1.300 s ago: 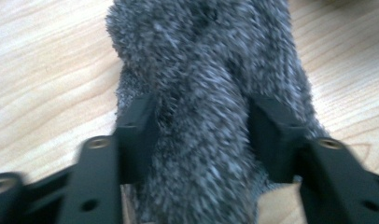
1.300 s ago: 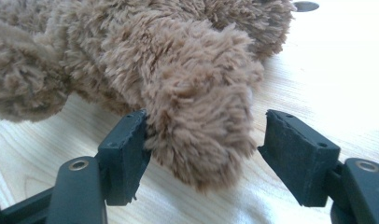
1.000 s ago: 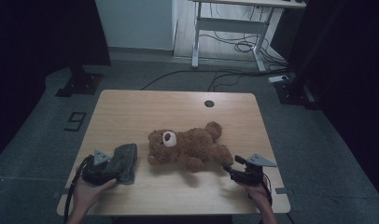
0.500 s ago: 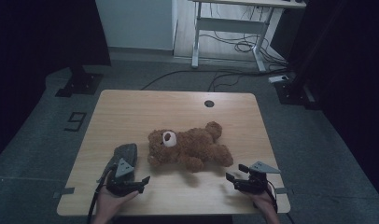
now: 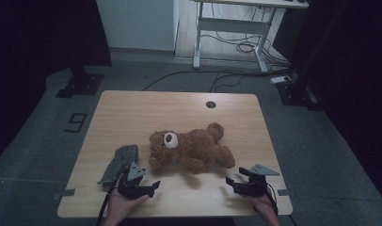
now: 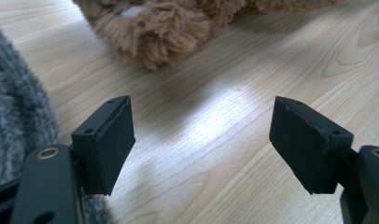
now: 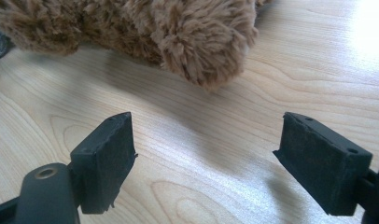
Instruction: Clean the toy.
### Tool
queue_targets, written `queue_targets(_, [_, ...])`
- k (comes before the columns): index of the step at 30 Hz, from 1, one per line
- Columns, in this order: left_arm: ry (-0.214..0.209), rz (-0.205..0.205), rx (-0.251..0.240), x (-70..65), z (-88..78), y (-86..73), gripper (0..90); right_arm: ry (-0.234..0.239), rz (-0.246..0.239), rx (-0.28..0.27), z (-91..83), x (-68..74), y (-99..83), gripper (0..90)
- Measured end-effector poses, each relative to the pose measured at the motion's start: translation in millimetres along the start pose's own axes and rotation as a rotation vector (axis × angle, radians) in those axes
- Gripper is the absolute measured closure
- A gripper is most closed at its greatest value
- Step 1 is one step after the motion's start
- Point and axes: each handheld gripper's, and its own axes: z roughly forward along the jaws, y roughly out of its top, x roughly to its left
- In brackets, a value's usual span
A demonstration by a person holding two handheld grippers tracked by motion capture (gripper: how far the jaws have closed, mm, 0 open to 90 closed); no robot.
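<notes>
High view: above your side, looking forward and down over the pale wooden table (image 5: 179,108). Your two gripper views sit low, close, both facing the brown plush teddy bear (image 5: 189,150) (image 6: 155,28) (image 7: 178,32).

The teddy bear (image 5: 191,149) lies mid-table (image 5: 132,108), the furry cloth (image 5: 119,162) just left (apart).

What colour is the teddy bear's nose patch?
The teddy bear has a white muzzle patch, clearest in the high view.
</notes>
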Motion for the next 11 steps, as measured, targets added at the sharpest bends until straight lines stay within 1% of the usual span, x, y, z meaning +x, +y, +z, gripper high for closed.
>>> queue_targets(2, [-0.002,0.007,0.005,-0.9,0.7,0.2,22.1,0.000,-0.003,0.001,-0.1,0.9,-0.4,17.9])
queue_targets(5, [-0.002,0.007,0.004,-1.4,1.4,-0.4,22.2,-0.003,-0.002,-0.002,-0.1,1.6,-0.6,17.3])
queue_targets(11, [0.013,0.004,0.003,-0.4,-0.7,-1.3,22.2,-0.008,0.002,-0.003,0.6,1.6,0.6,15.2])
